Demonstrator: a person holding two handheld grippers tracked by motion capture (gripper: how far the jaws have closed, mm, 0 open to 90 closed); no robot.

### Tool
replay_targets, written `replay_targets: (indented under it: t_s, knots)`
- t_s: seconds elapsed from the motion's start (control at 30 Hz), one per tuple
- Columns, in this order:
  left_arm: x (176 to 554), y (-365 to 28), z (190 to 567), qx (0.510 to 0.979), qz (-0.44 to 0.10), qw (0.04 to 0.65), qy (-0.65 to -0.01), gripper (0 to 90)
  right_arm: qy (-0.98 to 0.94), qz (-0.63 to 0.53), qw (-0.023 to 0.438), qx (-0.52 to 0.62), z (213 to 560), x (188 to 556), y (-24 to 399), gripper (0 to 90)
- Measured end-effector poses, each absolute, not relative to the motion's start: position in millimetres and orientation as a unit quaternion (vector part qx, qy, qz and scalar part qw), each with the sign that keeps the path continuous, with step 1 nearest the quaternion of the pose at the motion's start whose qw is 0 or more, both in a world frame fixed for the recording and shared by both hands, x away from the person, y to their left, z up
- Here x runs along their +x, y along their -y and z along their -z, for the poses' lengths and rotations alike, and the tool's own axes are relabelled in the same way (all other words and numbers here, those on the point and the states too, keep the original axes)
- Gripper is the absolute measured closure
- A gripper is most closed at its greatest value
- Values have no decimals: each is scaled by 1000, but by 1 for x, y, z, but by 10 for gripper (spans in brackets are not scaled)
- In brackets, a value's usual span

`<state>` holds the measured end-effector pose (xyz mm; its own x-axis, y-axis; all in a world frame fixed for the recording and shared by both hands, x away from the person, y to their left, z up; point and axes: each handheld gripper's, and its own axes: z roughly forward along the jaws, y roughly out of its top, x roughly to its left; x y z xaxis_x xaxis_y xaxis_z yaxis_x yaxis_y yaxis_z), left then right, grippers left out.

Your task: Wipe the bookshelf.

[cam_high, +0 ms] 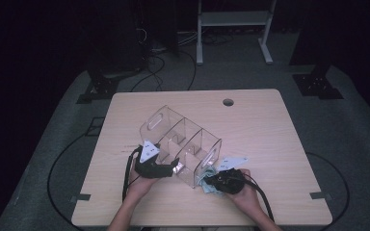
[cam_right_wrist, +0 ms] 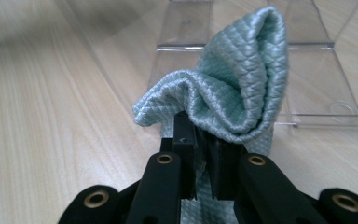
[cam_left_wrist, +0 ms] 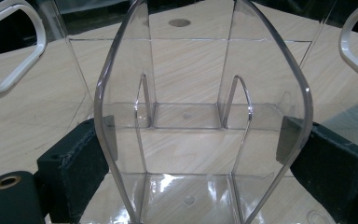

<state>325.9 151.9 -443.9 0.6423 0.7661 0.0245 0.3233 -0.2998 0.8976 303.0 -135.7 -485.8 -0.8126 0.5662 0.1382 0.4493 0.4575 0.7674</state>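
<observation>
writing/brands: honestly nothing readable anywhere, no logos or labels on the organizer, the cloth or either tool

organizer: one clear plastic organizer (cam_high: 183,144) with dividers, sitting at an angle around the middle of the worktop (cam_high: 270,125). Cut-out handle at the far end in the high view; the left gripper view has white-edged handle shapes at both its sides

compartments: can't give a solid count, see-through walls overlap too much. The left gripper view has two upright divider fins inside

cloth: one pale blue-green quilted cloth (cam_right_wrist: 233,88), bunched into a fold, right at the near end of the organizer on the person's right, just beside the clear wall (cam_high: 207,185)

left tool: left tool (cam_high: 166,168) has its jaws spread wide around the near end of the organizer, one black pad on each side of the curved clear wall (cam_left_wrist: 205,116). Pads look pressed flat against the plastic, so it's gripping the organizer

right tool: right tool (cam_right_wrist: 204,156) is clamped tight on the cloth, jaws basically together with fabric pinched between them and the rest puffing up above the tips. In the high view it's low over the worktop at the organizer's near right corner (cam_high: 217,182)

counts: two tools, two hands, one organizer, one cloth, one worktop with one round cable hole (cam_high: 228,102) near its far edge

other stuff: light wood-grain worktop, a black cable (cam_high: 125,178) trailing off each tool
</observation>
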Motion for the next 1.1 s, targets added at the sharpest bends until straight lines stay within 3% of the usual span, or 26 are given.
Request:
replay_targets:
  t_s: [0.3,1.1]
  knots:
    - [326,-152,444,772,-235,473,-354,84,-869,-432,29,240,484,285,115,828]
    - [323,-154,443,780,-220,476,-341,88,-839,-433,64,322,484,317,156,832]
